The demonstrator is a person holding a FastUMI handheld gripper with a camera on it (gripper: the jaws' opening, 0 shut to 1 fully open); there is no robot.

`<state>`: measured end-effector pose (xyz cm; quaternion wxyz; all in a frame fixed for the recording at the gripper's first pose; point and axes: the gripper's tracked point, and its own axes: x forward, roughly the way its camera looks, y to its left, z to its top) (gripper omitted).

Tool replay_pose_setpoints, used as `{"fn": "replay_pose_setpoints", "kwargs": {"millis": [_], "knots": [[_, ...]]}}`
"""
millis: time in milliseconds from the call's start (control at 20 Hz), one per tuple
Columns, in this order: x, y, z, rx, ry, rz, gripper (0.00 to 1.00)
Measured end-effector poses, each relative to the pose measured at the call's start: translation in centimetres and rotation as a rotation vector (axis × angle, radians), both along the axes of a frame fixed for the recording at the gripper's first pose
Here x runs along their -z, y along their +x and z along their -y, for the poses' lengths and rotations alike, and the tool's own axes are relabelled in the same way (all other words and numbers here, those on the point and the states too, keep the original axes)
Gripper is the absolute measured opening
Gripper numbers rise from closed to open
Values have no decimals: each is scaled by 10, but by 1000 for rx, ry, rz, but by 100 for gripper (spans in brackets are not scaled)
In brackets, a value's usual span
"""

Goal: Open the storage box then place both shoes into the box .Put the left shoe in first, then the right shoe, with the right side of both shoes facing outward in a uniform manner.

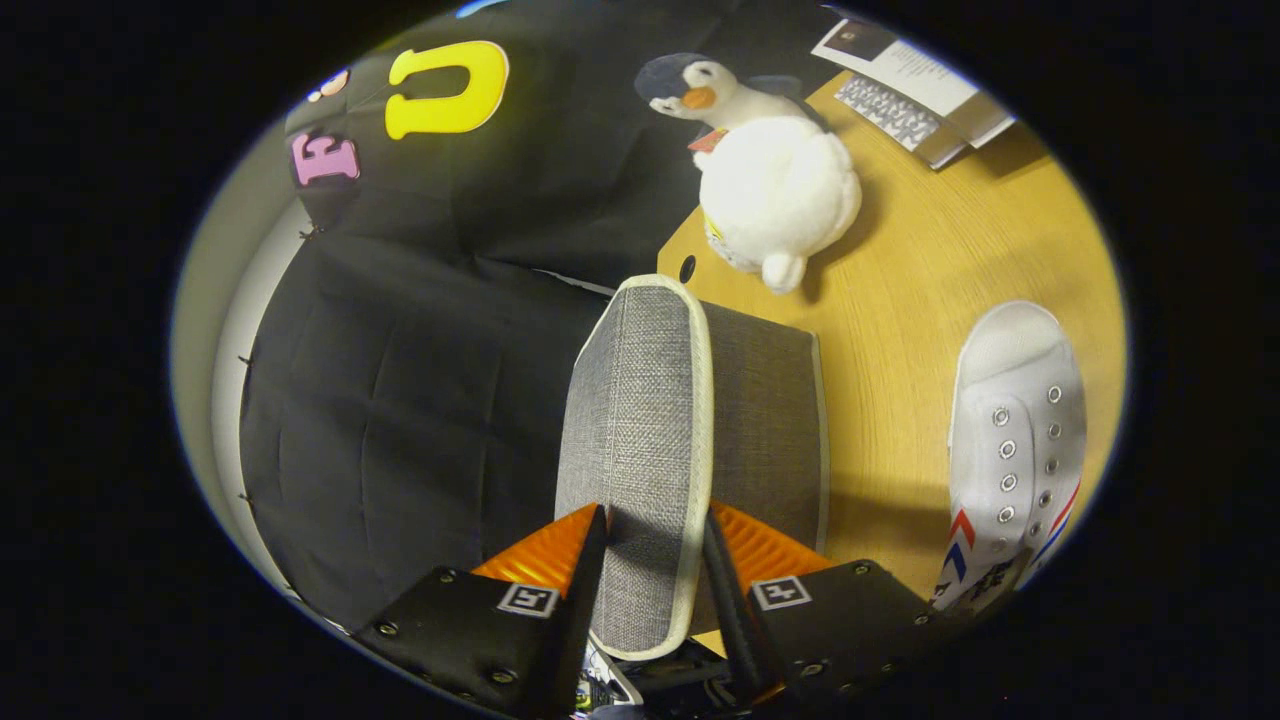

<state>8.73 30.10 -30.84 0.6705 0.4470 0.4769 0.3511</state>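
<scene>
Between the fingers of the gripper (652,525), clamped edgewise, stands the box's grey lid (640,440), so opening is underway; next, swing it clear.

The lid (640,440) of the storage box (770,420) is held between the gripper (655,545) fingers. On the table (940,270), a shoe (1015,440) is found at 3 o'clock of the box. A toy penguin (770,170) is seen at 12 o'clock, and papers (915,85) lie beyond it.
</scene>
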Motion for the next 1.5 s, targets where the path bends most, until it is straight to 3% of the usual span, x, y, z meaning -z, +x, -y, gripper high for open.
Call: {"fn": "replay_pose_setpoints", "kwargs": {"millis": [100,300,600,850,1150,1400,1500], "knots": [[-10,5,10,18,13,-32,19],[-27,4,8,-18,30,-36,1],[-94,13,-7,-45,67,37,2],[-151,25,-39,-92,16,172,2],[-195,24,-121,-175,-56,302,6],[-198,16,-208,-228,-116,334,7],[-192,8,-230,-264,-148,358,12]]}}
